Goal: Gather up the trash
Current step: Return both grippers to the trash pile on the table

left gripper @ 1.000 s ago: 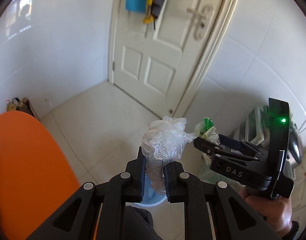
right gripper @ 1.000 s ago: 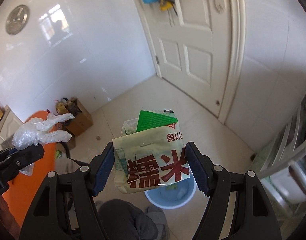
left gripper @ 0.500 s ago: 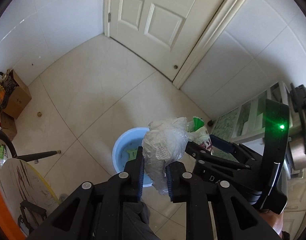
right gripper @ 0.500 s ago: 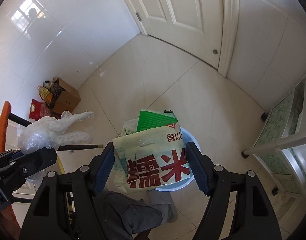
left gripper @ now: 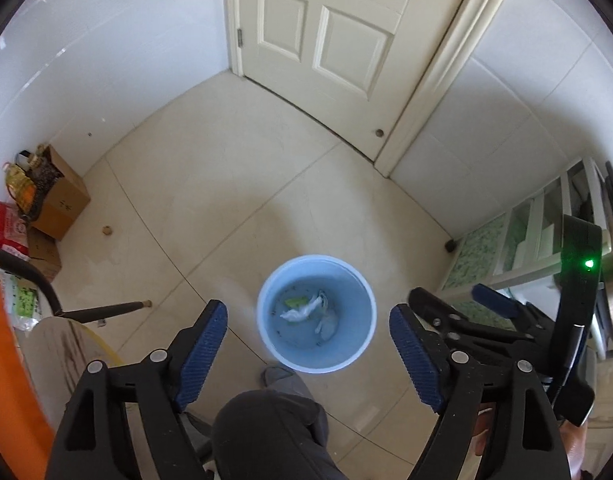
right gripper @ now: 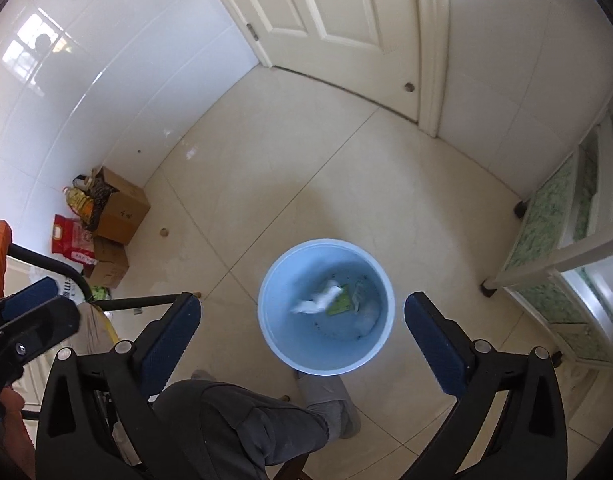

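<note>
A light blue bucket stands on the tiled floor below both grippers; it also shows in the right wrist view. Inside it lie white crumpled plastic, a green-and-white packet and other scraps. My left gripper is open and empty, held high over the bucket. My right gripper is open and empty too, also above the bucket. The right gripper shows at the right of the left wrist view, and the left gripper at the left of the right wrist view.
A white door is at the back. Cardboard boxes with bottles and a red bag sit by the left wall. A shelf rack stands on the right. A chair leg and the person's knee are close.
Both grippers tilted down over the bucket and opened. The crumpled plastic and the packet dropped out of them into the bucket.
</note>
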A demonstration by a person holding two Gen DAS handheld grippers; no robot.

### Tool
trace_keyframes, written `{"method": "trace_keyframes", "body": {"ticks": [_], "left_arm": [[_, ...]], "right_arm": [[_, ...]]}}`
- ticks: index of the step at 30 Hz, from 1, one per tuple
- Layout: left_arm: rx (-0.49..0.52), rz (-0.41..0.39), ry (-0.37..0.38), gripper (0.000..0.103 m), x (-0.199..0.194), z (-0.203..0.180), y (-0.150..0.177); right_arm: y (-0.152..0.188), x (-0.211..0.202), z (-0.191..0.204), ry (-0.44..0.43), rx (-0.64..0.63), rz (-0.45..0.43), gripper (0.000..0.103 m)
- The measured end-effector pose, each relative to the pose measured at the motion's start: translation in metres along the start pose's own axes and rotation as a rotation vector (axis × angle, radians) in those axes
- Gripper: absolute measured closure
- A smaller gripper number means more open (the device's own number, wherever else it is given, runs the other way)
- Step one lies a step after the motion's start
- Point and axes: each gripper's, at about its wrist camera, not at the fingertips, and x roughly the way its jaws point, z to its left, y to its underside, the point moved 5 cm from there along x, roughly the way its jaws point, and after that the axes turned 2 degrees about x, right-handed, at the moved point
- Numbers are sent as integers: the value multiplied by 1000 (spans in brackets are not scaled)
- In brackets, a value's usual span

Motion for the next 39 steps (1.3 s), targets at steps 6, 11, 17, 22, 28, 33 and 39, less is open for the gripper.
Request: {"method": "trace_keyframes", "body": {"ticks": [6, 11, 17, 22, 28, 33, 39], "left_arm": [[4, -114, -37, 17, -57, -3, 29], [-23, -238, -44, 16, -122, 6, 63], [-80, -413, -79, 8, -211, 38, 109], [-166, -538, -120, 7, -285, 76, 159], [-265, -663, -234, 5, -358, 112, 231], [-339, -738, -318, 4, -401, 122, 299], [-422, -793, -418, 3, -429, 126, 366]], "right_arm": [[-3, -40, 15, 5, -16, -80, 0], [-5, -92, 55, -21, -71, -169, 0], [1, -162, 128, -91, -175, -299, 0], [17, -212, 188, -150, -271, -384, 0], [45, -260, 266, -236, -397, -466, 0], [72, -280, 323, -301, -489, -502, 0], [108, -306, 377, -386, -598, -530, 0]]}}
